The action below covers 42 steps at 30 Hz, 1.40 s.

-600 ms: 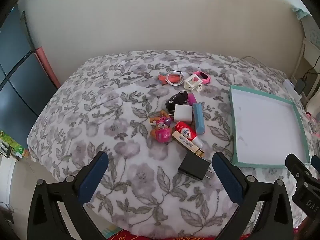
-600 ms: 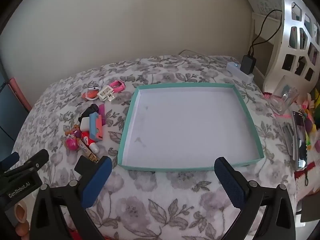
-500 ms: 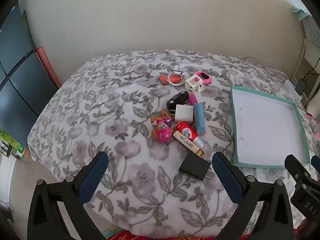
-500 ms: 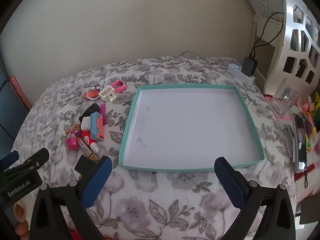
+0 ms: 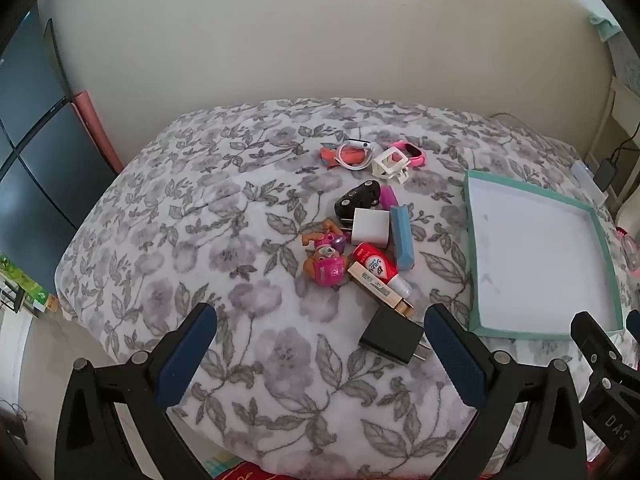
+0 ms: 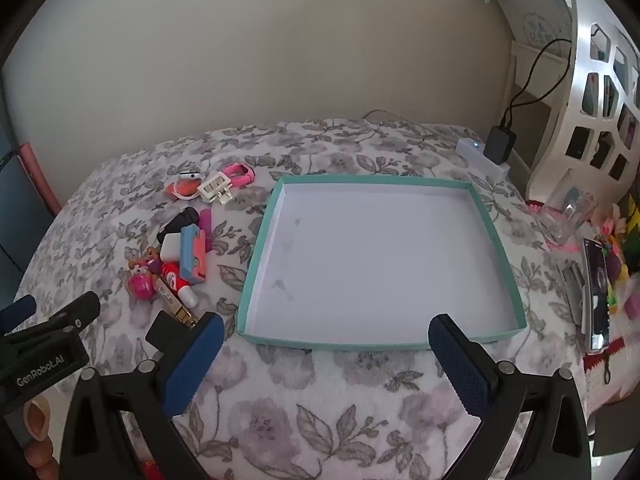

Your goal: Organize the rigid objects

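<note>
Essentially nothing has changed: your left gripper and right gripper hover, fingers apart, empty; teal tray unfilled, black charger at one o'clock.

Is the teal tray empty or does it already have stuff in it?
Empty. The teal tray shows only its bare white floor; the small objects all lie on the bedspread beside it.

- In front of me a plain cream wall rises behind the bed and its grey floral cover.
- Dark cabinet to my left.
- White cut-out headboard on my right.
- Soft daylight.
</note>
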Available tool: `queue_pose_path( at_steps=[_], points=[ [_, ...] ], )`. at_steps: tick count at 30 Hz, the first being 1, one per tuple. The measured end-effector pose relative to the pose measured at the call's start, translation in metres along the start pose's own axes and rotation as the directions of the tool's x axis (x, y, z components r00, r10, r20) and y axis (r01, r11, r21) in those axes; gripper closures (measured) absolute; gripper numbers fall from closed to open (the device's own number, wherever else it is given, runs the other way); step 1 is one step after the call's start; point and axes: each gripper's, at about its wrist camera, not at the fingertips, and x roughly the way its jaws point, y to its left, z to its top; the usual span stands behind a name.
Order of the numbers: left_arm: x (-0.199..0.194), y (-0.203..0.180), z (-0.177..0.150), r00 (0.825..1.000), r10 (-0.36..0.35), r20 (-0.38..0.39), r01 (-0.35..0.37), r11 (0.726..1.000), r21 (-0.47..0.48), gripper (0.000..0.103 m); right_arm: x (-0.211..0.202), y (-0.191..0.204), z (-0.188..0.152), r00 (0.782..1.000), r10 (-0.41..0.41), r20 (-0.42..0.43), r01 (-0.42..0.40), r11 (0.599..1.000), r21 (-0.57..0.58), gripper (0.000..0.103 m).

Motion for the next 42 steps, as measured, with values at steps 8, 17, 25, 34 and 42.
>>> queue_pose_path(
  at_steps=[8, 17, 25, 34, 42],
  points=[
    [-0.0003, 0.0014, -0.0009, 1.000, 0.001, 0.000, -0.001, 1.000, -0.011, 0.000, -0.0008, 0.0004, 0.0000, 1.000, 0.002, 0.004, -0.002, 1.000, 0.000, 0.000],
    [-0.0005, 0.0018, -0.0003, 1.000, 0.012, -0.009, -0.012, 1.000, -0.014, 0.000, -0.0009, 0.0007, 0.0003, 1.000, 0.004, 0.004, -0.004, 1.000, 0.007, 0.000],
    [0.0020, 0.0039, -0.0002, 1.000, 0.016, -0.023, -0.017, 1.000, -0.024, 0.000, -0.0009, 0.0003, 0.0001, 1.000, 0.004, 0.004, -0.004, 1.000, 0.006, 0.000],
    [0.0034, 0.0056, -0.0011, 0.999, 0.021, -0.028, -0.021, 0.999, -0.027, 0.000, -0.0005, 0.0009, -0.0002, 1.000, 0.003, 0.004, -0.003, 1.000, 0.007, 0.000],
    [0.0054, 0.0076, -0.0014, 0.999, 0.024, -0.037, -0.025, 0.999, -0.035, 0.000, -0.0005, 0.0011, -0.0005, 1.000, 0.002, 0.004, -0.002, 1.000, 0.007, 0.000]
  ],
)
